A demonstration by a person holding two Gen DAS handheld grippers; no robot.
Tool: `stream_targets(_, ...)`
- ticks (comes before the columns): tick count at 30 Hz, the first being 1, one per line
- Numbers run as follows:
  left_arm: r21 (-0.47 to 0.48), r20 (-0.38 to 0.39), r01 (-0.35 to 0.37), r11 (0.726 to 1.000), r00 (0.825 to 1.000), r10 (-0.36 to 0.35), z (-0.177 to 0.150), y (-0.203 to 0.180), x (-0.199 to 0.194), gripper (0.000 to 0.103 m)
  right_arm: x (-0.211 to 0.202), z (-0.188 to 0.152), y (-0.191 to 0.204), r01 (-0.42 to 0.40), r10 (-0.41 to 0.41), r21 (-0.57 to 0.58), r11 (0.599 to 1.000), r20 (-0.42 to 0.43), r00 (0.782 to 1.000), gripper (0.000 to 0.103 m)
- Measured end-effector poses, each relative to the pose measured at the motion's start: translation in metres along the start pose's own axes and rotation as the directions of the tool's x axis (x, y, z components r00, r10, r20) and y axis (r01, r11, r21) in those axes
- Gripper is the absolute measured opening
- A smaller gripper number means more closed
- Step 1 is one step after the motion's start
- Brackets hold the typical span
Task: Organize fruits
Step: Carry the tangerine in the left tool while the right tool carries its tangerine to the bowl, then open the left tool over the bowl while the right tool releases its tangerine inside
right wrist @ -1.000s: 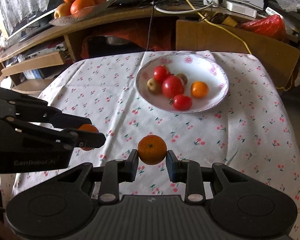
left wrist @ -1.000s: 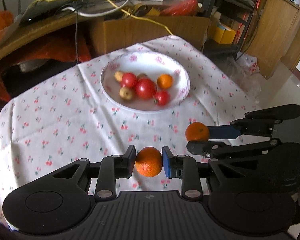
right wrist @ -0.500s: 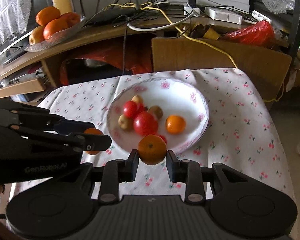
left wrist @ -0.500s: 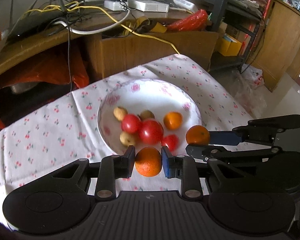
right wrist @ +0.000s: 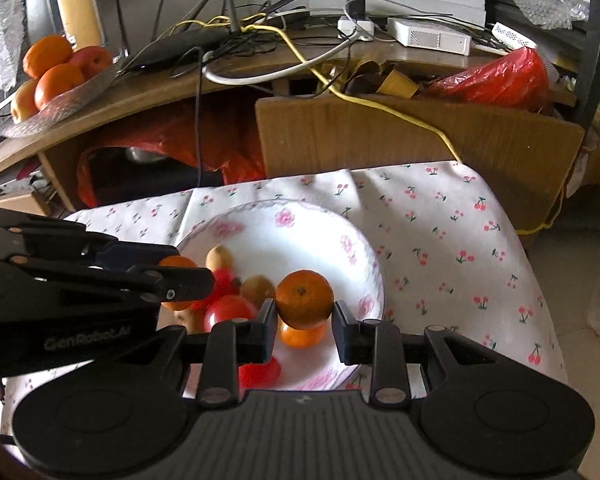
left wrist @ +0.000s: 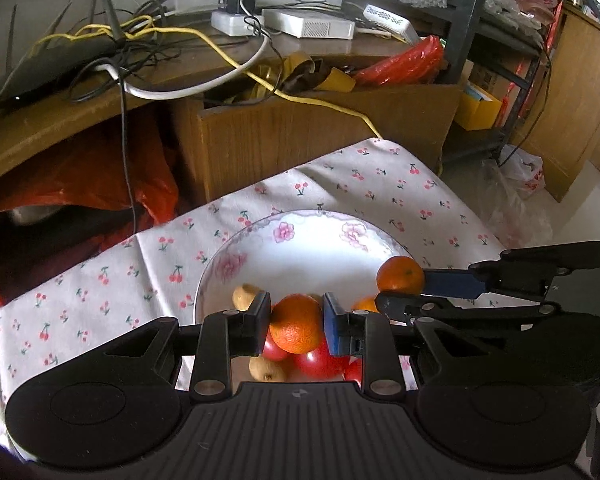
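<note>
My left gripper [left wrist: 296, 322] is shut on an orange [left wrist: 297, 323] and holds it above the white floral bowl [left wrist: 300, 236]. My right gripper [right wrist: 304, 306] is shut on a second orange [right wrist: 305, 299], also above the bowl [right wrist: 356, 252]; this orange shows in the left wrist view [left wrist: 400, 275]. In the bowl lie red tomatoes [right wrist: 229, 311], small brown fruits [right wrist: 257, 289] and a small orange [right wrist: 303, 335]. The left gripper's orange shows partly behind its finger in the right wrist view [right wrist: 178, 263].
The bowl stands on a cherry-print tablecloth [right wrist: 440, 240]. Behind is a wooden desk [left wrist: 80, 108] with cables, a cardboard box [right wrist: 400, 136] and a red bag [right wrist: 496, 76]. A foil tray of oranges and apples [right wrist: 56, 68] sits at far left.
Both grippers moved forward with their oranges, from over the cloth to above the bowl. The bowl's fruits are now partly hidden under the fingers.
</note>
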State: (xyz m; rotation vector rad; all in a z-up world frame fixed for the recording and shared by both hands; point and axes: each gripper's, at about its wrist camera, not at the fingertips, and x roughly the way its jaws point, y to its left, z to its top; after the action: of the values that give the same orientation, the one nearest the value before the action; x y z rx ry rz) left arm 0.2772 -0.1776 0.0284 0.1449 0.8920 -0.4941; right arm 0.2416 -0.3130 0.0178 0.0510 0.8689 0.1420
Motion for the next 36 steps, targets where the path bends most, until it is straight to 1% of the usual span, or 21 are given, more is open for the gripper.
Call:
stream_targets(6,0.003,-0.001,-0.001,1.000,1.000,0.001,0.005,0.000,0.012,0.034,0.016,0.004,-0.008,0.010,-0.009,0.010,1.000,-0.015,1.000,0.027)
stream_targets(17,-0.034,-0.019,0.008,0.999,1.000,-0.009,0.008,0.007,0.022,0.035,0.031,0.007,-0.014,0.001,-0.001,0.041,0.999,-0.019,1.000,0.027)
stream_targets(29,-0.041,-0.002,-0.019,0.999,1.000,0.019,0.008,0.011,0.016,0.047,0.030,0.009,-0.013,-0.004,0.004,0.044,0.999,0.005,1.000,0.027)
stream_targets(32,-0.046,0.007,-0.029,0.999,1.000,0.029,0.008,0.014,0.012,0.052,0.028,0.009,-0.011,-0.007,0.007,0.034,0.999,0.009,1.000,0.027)
stream_targets(33,-0.048,0.009,-0.032,0.998,0.999,0.032,0.008,0.015,0.011,0.054,0.027,0.009,-0.011,-0.010,0.009,0.035,0.999,0.011,1.000,0.027)
stream_targets(34,-0.053,0.012,-0.029,0.998,0.999,0.030,0.008,0.016,0.010,0.062,0.027,0.009,-0.011,-0.012,0.012,0.034,0.999,0.012,1.000,0.027)
stream_targets(35,-0.057,0.015,-0.024,0.998,1.000,0.025,0.008,0.017,0.008,0.064,0.026,0.009,-0.010,-0.015,0.014,0.030,0.999,0.011,1.000,0.028)
stream_targets(36,-0.055,0.019,-0.025,0.998,0.999,0.026,0.008,0.016,0.007,0.065,0.026,0.009,-0.009,-0.018,0.018,0.025,1.000,0.009,1.000,0.030)
